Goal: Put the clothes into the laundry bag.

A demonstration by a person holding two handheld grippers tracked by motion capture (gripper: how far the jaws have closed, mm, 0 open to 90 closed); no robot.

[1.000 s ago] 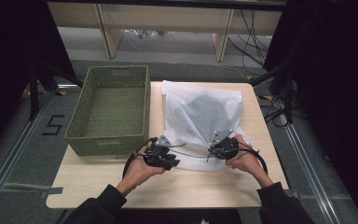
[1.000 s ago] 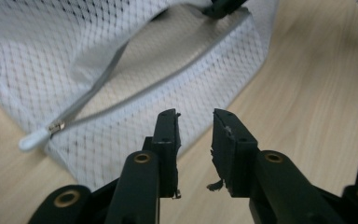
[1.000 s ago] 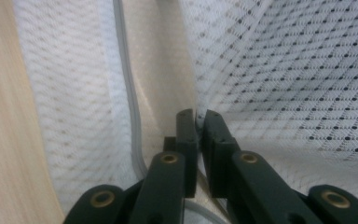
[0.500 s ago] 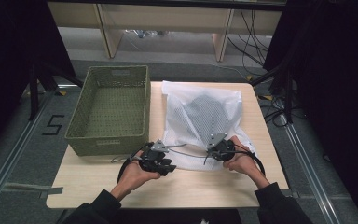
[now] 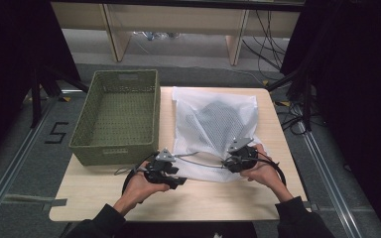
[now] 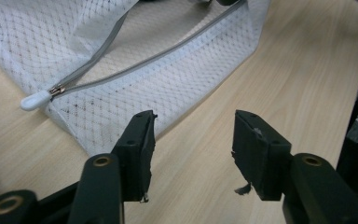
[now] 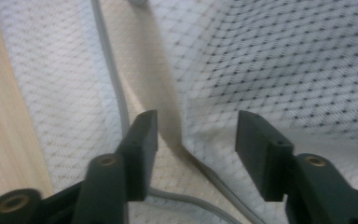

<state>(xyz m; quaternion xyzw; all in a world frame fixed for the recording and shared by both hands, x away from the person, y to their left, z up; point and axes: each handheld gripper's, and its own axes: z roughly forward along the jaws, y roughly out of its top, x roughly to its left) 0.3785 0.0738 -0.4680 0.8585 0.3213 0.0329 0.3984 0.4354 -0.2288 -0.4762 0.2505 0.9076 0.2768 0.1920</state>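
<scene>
Mesh bag (image 5: 213,134) flat on table (image 5: 129,193), beside green basket (image 5: 116,116); dark contents blurred behind netting. Left gripper (image 6: 193,140) and right gripper (image 7: 196,140) fingers just opened wide, gripping nothing. Zipper (image 6: 135,60) partly cut off.

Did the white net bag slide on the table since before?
No. The white net bag lies just as close to the green basket as before.
</scene>
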